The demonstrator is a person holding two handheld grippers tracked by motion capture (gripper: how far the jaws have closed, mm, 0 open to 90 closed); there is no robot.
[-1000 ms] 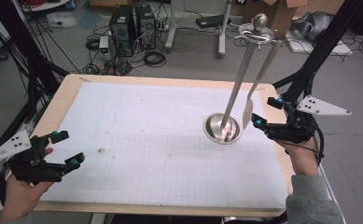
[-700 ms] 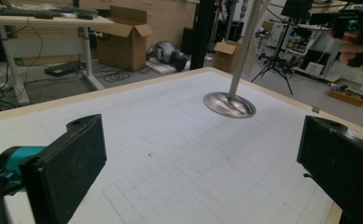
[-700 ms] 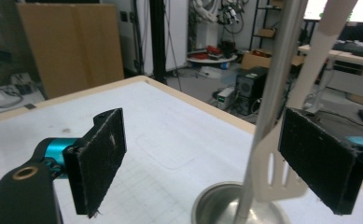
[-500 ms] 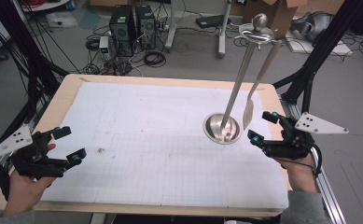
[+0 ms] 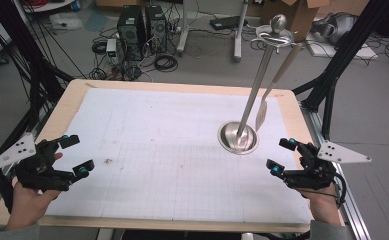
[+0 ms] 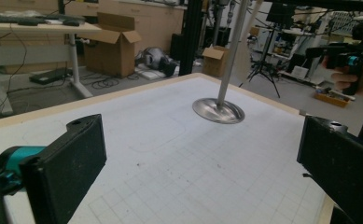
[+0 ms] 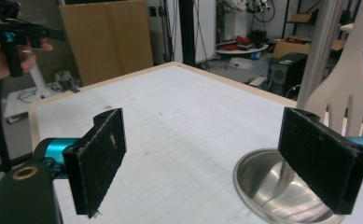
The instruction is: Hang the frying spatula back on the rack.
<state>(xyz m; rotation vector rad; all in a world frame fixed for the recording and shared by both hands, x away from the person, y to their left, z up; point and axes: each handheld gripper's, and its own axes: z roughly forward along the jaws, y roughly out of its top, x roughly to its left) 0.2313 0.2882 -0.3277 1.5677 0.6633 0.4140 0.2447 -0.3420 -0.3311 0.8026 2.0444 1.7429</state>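
No readable writing anywhere. The steel stand [image 5: 237, 138] sits just ahead of the right gripper [image 5: 282, 156], jaws wide, empty; far across, the left gripper [image 5: 77, 155] gapes empty too.

One steel utensil stand [image 5: 238, 137] sits on the table, with one slotted spatula [image 5: 261, 114] hanging beside its pole. Two grippers flank the stand: left gripper [image 5: 76, 155], right gripper [image 5: 282, 155].

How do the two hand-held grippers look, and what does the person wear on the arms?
Each black hand-held gripper, left and right, has two flat black fingers on teal mounts and a grey three-cornered plate with small holes. A black cable loops from the right one. Grey sleeves cover both forearms.
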